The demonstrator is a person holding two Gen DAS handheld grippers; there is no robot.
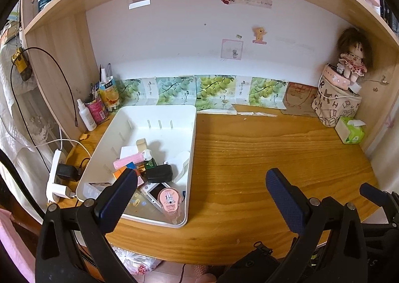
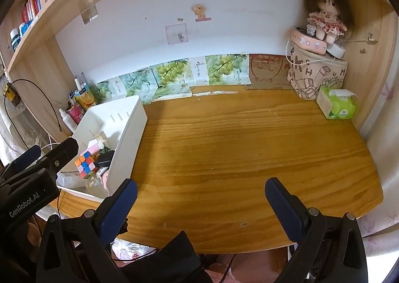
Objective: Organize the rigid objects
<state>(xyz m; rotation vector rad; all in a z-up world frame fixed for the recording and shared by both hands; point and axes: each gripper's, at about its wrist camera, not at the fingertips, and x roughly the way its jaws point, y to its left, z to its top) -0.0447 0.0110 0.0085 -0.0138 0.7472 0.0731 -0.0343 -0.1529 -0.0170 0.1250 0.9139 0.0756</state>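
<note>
A white plastic bin (image 1: 159, 113) stands on the left of the wooden desk (image 1: 274, 153); it also shows in the right wrist view (image 2: 129, 133). It holds several small items: a pink tube (image 1: 127, 160), a black charger (image 1: 159, 173), a pink tape dispenser (image 1: 169, 199) and a colour cube (image 2: 84, 163). My left gripper (image 1: 199, 183) is open and empty at the bin's near right corner. My right gripper (image 2: 199, 193) is open and empty over the desk's front edge. The left gripper's body (image 2: 37, 170) shows at the left of the right wrist view.
A tissue box (image 2: 336, 106), a printed storage box (image 2: 316, 73) and a doll (image 2: 324, 21) stand at the back right. Bottles and cartons (image 1: 97, 106) stand at the back left. A power strip (image 1: 57, 178) with cables lies left of the bin.
</note>
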